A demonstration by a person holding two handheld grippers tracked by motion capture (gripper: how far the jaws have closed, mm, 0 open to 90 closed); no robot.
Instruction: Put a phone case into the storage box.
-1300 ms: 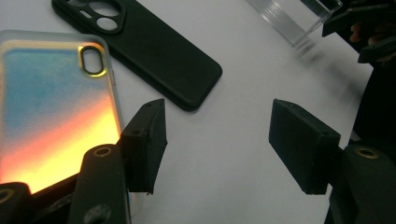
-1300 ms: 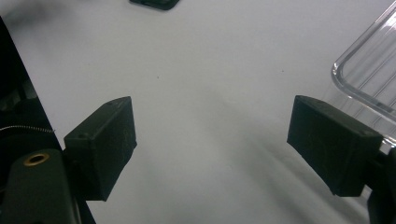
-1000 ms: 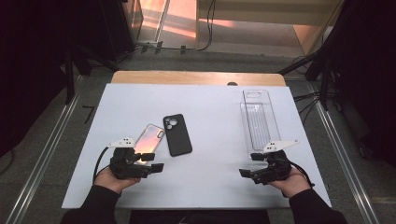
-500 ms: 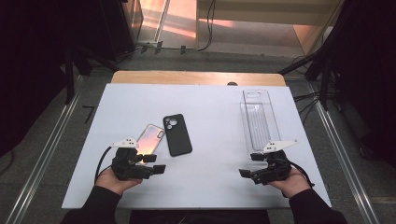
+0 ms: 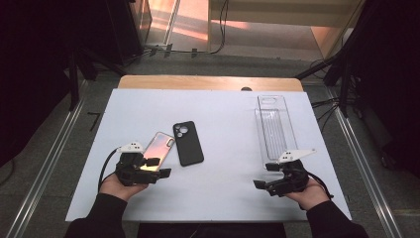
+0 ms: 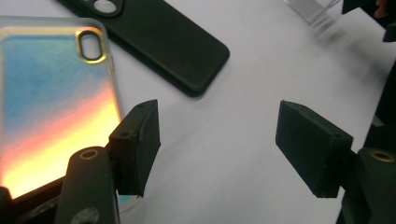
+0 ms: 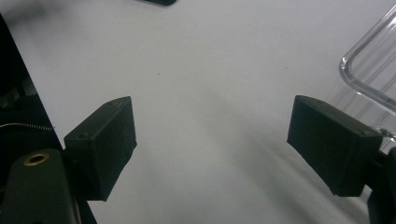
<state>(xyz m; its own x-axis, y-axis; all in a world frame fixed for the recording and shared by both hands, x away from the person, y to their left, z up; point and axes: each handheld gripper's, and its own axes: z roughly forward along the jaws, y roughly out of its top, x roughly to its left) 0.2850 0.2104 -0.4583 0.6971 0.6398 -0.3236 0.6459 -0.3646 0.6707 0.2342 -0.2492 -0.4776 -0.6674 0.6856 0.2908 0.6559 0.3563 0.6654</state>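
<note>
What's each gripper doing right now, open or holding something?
Left gripper: open, holding nothing, beside the iridescent phone case.
Right gripper: open, holding nothing, near the clear plastic tray.

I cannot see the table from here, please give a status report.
Left gripper open, beside iridescent phone case. Right gripper open, near clear tray. Black phone case lies beside the iridescent one.

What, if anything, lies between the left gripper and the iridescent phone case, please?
Nothing visible does: the left gripper stands open right at the near end of the iridescent phone case; the black phone case lies beyond, off to the side.
</note>
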